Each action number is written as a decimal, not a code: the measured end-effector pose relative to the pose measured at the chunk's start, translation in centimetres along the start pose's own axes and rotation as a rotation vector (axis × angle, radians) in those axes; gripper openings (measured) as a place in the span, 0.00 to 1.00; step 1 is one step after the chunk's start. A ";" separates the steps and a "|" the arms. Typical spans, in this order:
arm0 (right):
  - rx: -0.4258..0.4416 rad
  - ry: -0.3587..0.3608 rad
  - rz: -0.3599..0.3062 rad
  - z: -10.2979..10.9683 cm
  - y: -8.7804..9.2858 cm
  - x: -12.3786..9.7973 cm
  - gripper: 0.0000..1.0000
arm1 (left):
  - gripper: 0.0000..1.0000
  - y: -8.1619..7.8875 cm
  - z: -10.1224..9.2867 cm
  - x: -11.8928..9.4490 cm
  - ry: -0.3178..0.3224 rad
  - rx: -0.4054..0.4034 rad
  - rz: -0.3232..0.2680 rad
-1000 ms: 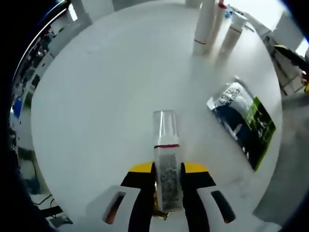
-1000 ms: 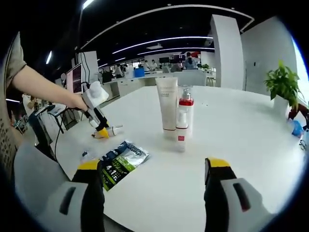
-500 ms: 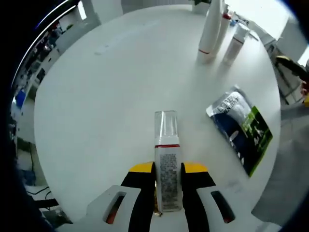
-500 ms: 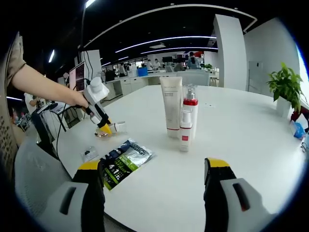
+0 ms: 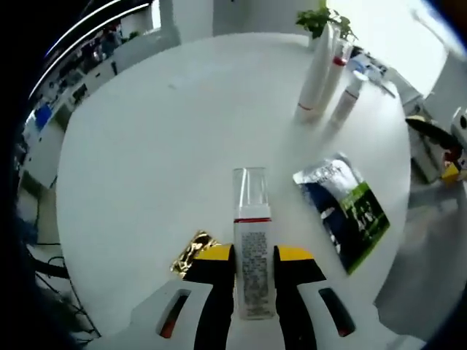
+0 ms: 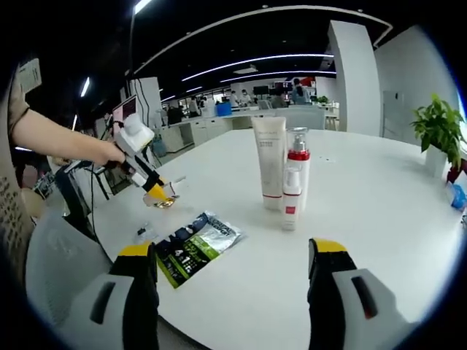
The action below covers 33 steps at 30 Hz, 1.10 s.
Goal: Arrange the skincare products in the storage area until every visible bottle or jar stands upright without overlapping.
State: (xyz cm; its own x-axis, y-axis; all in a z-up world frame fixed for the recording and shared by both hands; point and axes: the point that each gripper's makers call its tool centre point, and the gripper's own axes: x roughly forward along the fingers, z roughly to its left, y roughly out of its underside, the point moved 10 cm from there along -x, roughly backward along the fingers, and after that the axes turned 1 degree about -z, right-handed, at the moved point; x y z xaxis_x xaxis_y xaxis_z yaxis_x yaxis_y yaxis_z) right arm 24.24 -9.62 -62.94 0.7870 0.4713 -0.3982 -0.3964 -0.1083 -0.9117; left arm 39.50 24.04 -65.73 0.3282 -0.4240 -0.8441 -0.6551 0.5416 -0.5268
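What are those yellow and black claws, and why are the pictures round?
A person holds a grabbing tool in each hand, and a small camera rides on each one. Its wide lens makes the pictures round.

In the left gripper view, the left tool is shut on a small bottle with a clear cap, above a white table. A gold wrapper lies beside it, and a shiny packet lies further off.

In the right gripper view, the right tool is open and holds nothing. Ahead of it stand a white tube and two bottles. A hand holds the left tool there too.
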 end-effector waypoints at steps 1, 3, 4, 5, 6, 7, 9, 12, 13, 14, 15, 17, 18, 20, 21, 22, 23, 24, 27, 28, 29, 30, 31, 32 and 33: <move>0.001 -0.005 -0.002 0.0 0.0 0.0 0.85 | 0.16 0.1 -0.1 -0.2 0.000 -0.005 -0.009; 0.002 -0.009 -0.003 0.1 0.0 0.0 0.85 | 0.16 0.4 -0.3 -0.4 0.003 -0.015 -0.026; -0.001 -0.014 -0.003 0.1 -0.1 0.0 0.85 | 0.16 0.6 -0.8 -0.9 0.003 -0.027 -0.044; -0.002 -0.016 -0.004 0.2 -0.1 0.0 0.85 | 0.16 0.7 -0.9 -1.0 0.003 -0.033 -0.052; -0.003 -0.020 -0.005 0.2 -0.1 0.0 0.85 | 0.16 0.8 -1.0 -1.2 0.003 -0.039 -0.059; -0.004 -0.022 -0.005 0.2 -0.2 0.0 0.85 | 0.16 0.9 -1.2 -1.4 0.005 -0.047 -0.071; -0.003 -0.029 -0.009 0.3 -0.2 0.0 0.84 | 0.16 1.2 -1.5 -1.9 0.004 -0.059 -0.090; 0.003 -0.045 -0.020 0.5 -0.5 0.2 0.84 | 0.16 1.4 -2.1 -2.4 0.019 -0.084 -0.123; 0.004 -0.049 -0.022 0.6 -0.6 0.2 0.84 | 0.16 1.6 -2.3 -2.7 0.018 -0.094 -0.135; 0.011 -0.058 -0.029 0.9 -0.8 0.4 0.84 | 0.16 1.8 -2.5 -2.8 0.018 -0.101 -0.146; 0.014 -0.065 -0.034 1.1 -0.9 0.5 0.84 | 0.16 2.0 -2.7 -2.9 0.020 -0.107 -0.152; 0.009 -0.086 -0.041 1.7 -1.3 1.0 0.84 | 0.16 2.2 -3.1 -3.2 0.023 -0.128 -0.175; 0.008 -0.097 -0.043 1.9 -1.5 1.2 0.84 | 0.16 2.3 -3.3 -3.4 0.027 -0.136 -0.187; 0.007 -0.124 -0.051 2.5 -2.0 1.6 0.83 | 0.16 2.5 -3.7 -3.8 0.037 -0.153 -0.217; 0.006 -0.129 -0.052 2.6 -2.1 1.7 0.83 | 0.16 2.5 -3.8 -3.9 0.038 -0.155 -0.222; -0.002 -0.147 -0.056 3.0 -2.5 2.0 0.83 | 0.16 2.5 -4.0 -4.3 0.041 -0.163 -0.245; -0.012 -0.171 -0.067 3.4 -3.1 2.3 0.83 | 0.16 2.4 -4.4 -4.8 0.047 -0.175 -0.277; -0.014 -0.183 -0.071 3.7 -3.4 2.5 0.83 | 0.16 2.4 -4.7 -5.2 0.057 -0.195 -0.307; -0.014 -0.222 -0.100 4.4 -4.6 3.1 0.83 | 0.16 2.1 -5.4 -6.2 0.079 -0.215 -0.374; -0.010 -0.238 -0.111 4.7 -5.0 3.4 0.83 | 0.16 2.1 -5.7 -6.6 0.082 -0.222 -0.387; -0.009 -0.250 -0.117 4.9 -5.2 3.7 0.83 | 0.16 2.0 -5.9 -6.8 0.088 -0.226 -0.405; -0.011 -0.272 -0.120 5.3 -5.6 4.2 0.83 | 0.16 1.9 -6.1 -7.0 0.092 -0.232 -0.421; -0.018 -0.290 -0.119 5.6 -5.8 4.5 0.82 | 0.16 1.9 -6.5 -7.5 0.098 -0.241 -0.435; -0.034 -0.310 -0.120 6.1 -6.2 4.8 0.82 | 0.16 1.8 -6.8 -7.8 0.103 -0.239 -0.452; -0.038 -0.318 -0.123 6.3 -6.4 5.0 0.82 | 0.16 1.7 -7.1 -8.0 0.111 -0.239 -0.466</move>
State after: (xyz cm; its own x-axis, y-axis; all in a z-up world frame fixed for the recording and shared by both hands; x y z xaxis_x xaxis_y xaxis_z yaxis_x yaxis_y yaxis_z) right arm 27.72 -1.06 -58.44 0.6387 0.7313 -0.2393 -0.2850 -0.0640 -0.9564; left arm 30.91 23.22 -59.13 0.5557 -0.6615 -0.5036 -0.5980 0.1028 -0.7948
